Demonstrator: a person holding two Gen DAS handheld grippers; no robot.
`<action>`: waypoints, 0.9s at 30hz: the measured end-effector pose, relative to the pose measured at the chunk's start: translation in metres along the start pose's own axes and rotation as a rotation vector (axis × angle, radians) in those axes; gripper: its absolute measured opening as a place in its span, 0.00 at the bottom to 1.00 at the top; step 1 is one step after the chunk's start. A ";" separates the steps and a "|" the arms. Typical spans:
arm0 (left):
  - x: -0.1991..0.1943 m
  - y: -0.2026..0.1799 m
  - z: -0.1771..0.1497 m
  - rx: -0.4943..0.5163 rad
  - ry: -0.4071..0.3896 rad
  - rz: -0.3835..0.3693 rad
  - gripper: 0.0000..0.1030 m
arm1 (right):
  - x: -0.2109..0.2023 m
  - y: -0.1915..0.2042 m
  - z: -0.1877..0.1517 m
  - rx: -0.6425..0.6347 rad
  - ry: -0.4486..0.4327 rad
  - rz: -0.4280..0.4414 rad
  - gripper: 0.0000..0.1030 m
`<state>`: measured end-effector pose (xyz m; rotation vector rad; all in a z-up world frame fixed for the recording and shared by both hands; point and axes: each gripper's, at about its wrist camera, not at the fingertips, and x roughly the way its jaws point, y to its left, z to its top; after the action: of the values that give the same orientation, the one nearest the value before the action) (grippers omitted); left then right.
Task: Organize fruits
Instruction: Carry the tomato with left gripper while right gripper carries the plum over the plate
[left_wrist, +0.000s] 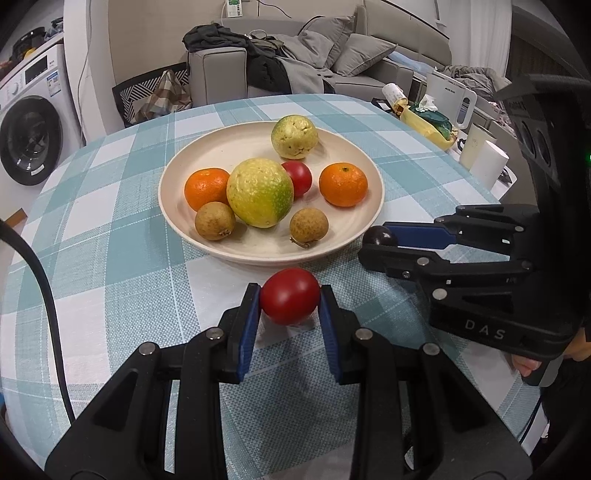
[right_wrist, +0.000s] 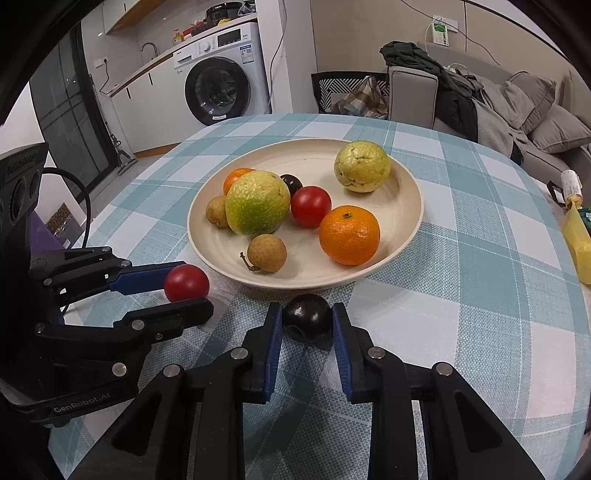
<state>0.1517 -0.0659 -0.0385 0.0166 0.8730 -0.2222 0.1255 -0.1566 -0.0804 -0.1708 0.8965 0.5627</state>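
Two hand-held grippers are gripping fruit: left hand-held gripper (left_wrist: 290, 301) a tomato (left_wrist: 290, 300), right hand-held gripper (right_wrist: 307, 317) a dark plum (right_wrist: 307, 315); you are best lifting gently over the plate (right_wrist: 410, 236) rim.

Your left gripper (left_wrist: 290, 301) and right gripper (right_wrist: 307, 319): black linkage arms, silver rivets, blue ribbed pads (left_wrist: 246, 332), white lettering on housings.

"DAS" stands on the right tool (left_wrist: 373, 245); "GenRobot.AI" on the left tool (right_wrist: 192, 291).
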 end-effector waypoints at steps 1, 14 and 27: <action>-0.001 0.000 0.000 -0.001 -0.002 0.000 0.28 | -0.001 0.000 0.000 0.001 -0.001 0.000 0.27; -0.029 0.003 -0.005 -0.013 -0.048 0.011 0.28 | -0.025 -0.004 -0.005 0.023 -0.046 -0.007 0.27; -0.057 0.013 -0.002 -0.052 -0.121 0.030 0.28 | -0.046 -0.005 -0.005 0.047 -0.114 -0.008 0.27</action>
<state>0.1174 -0.0422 0.0020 -0.0322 0.7569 -0.1709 0.1016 -0.1805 -0.0483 -0.0990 0.7969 0.5386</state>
